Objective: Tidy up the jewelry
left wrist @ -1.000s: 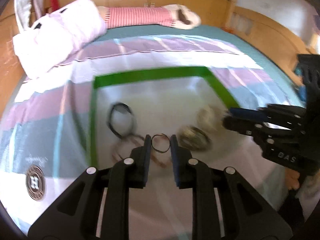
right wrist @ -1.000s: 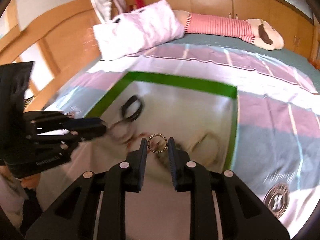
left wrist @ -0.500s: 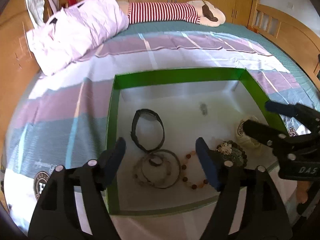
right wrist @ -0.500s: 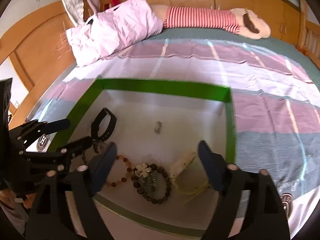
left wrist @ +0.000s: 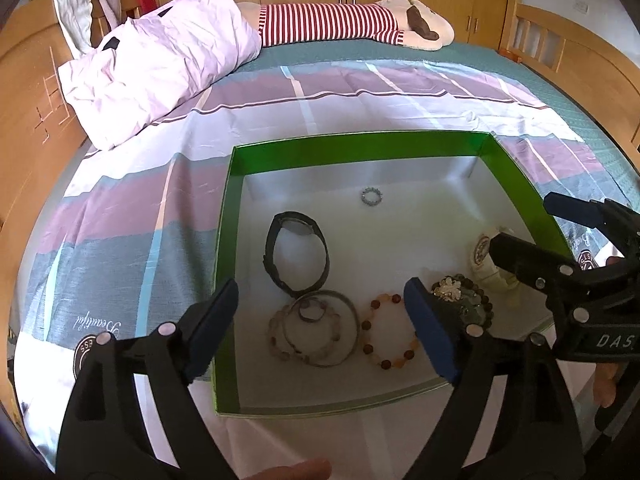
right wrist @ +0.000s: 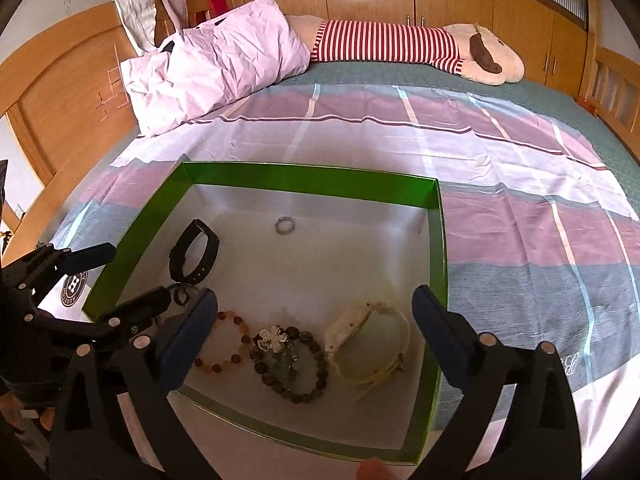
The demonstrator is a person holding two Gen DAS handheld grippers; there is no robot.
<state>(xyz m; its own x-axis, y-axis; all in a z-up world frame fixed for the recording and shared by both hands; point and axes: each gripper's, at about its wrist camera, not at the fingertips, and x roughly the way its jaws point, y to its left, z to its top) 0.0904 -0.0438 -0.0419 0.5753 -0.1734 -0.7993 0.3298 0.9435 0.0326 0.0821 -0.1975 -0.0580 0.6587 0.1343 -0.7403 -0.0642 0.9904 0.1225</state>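
The jewelry is lying on the pale floor of a green-walled box (left wrist: 344,152) sitting on the striped bedspread (left wrist: 160,184): a small silver ring (left wrist: 371,197) is resting alone toward the far wall, a black wristband (left wrist: 297,256) is standing on its edge left of centre, and just in front of it a metal bangle (left wrist: 320,328) and a pale bead bracelet (left wrist: 280,336) are overlapping in a heap. To their right an amber bead bracelet (left wrist: 390,332) is lying flat, then a dark bead bracelet with a flower charm (right wrist: 290,360), then a cream watch (right wrist: 368,344) near the right wall. Both grippers are hovering over the near edge with jaws spread wide and nothing between them: the left gripper (left wrist: 320,328) is framing the bangle heap, and the right gripper (right wrist: 316,332) is framing the dark bracelet and the watch. Judging from this layout, the sorting looks well along, with the tangle of bangle and pale beads being the untidy spot. To do the next pick well, whoever is holding the left gripper should be lowering one finger inside the bangle's hoop and the other outside, pinching only the metal rim so the bead strand is not dragged along, then lifting straight up. The right gripper could be steadying the box wall, since the soft bedding may be letting it shift. The pink pillow (left wrist: 160,52) and striped plush toy (left wrist: 340,24) are lying well away.
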